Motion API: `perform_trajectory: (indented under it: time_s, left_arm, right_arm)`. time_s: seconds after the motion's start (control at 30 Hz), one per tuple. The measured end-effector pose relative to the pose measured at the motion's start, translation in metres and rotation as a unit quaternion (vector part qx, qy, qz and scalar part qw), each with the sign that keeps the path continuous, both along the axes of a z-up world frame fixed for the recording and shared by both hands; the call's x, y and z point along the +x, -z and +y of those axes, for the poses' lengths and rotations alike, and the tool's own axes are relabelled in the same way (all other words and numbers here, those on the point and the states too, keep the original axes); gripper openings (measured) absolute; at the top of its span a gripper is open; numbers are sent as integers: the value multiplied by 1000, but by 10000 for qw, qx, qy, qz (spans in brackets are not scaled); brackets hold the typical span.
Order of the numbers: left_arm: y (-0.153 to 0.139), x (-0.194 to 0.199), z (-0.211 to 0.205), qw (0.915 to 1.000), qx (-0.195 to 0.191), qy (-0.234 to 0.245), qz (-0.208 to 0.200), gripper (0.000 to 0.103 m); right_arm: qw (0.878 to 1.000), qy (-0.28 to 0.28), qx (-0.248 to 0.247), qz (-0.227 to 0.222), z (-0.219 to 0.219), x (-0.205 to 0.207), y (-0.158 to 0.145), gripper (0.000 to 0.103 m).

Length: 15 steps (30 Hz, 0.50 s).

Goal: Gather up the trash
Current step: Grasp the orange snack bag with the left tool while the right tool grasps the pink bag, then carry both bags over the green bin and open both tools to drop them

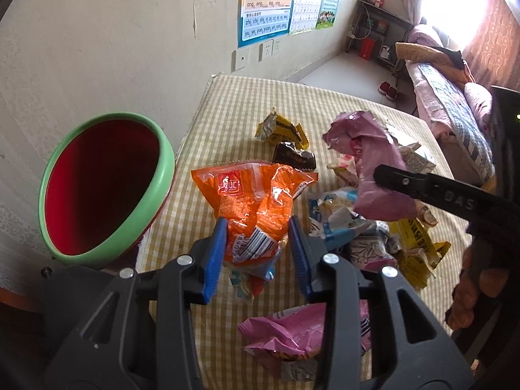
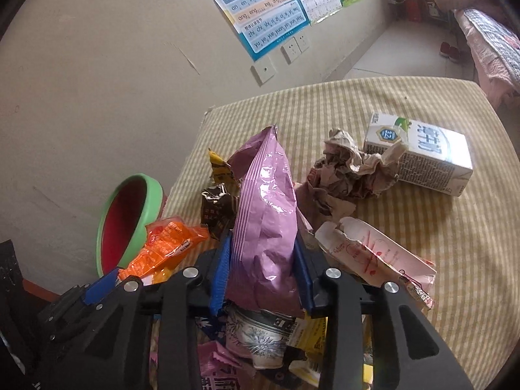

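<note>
My left gripper [image 1: 256, 227] is shut on an orange snack wrapper [image 1: 253, 195], held above the checked tablecloth [image 1: 325, 97]. My right gripper [image 2: 263, 253] is shut on a purple snack bag [image 2: 266, 214]; that bag shows in the left wrist view [image 1: 373, 162] with the right gripper's finger [image 1: 422, 185] across it. The orange wrapper [image 2: 165, 243] and left gripper also show at the lower left of the right wrist view. A bin with a green rim and red inside [image 1: 104, 188] stands at the table's left edge, also in the right wrist view [image 2: 130, 221].
Loose trash lies on the table: yellow and brown wrappers [image 1: 282, 130], a pink bag [image 1: 292, 331], a blue-white wrapper pile [image 1: 344, 224], crumpled brown paper [image 2: 344, 172], a milk carton [image 2: 419, 152], a torn pink-white packet [image 2: 373, 253]. The wall is close behind; a bed [image 1: 455, 104] is far right.
</note>
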<state>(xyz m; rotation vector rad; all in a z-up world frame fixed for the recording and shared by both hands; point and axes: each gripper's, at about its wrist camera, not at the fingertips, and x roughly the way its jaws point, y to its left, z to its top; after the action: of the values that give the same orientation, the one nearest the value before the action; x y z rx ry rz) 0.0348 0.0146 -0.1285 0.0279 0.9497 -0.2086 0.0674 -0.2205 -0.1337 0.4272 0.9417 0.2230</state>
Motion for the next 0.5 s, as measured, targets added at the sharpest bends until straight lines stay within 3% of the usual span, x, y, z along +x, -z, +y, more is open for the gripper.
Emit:
perform_trajectory:
  time_s: [0.27, 0.5]
  left_arm:
    - [-37, 0, 31, 9975, -61, -355, -601, 37]
    - [-57, 8, 100, 9853, 381, -1250, -1103, 37]
  right_arm:
    - [9976, -372, 73, -587, 25, -17, -59, 34]
    - [9929, -991, 160, -641, 81, 4, -75, 35]
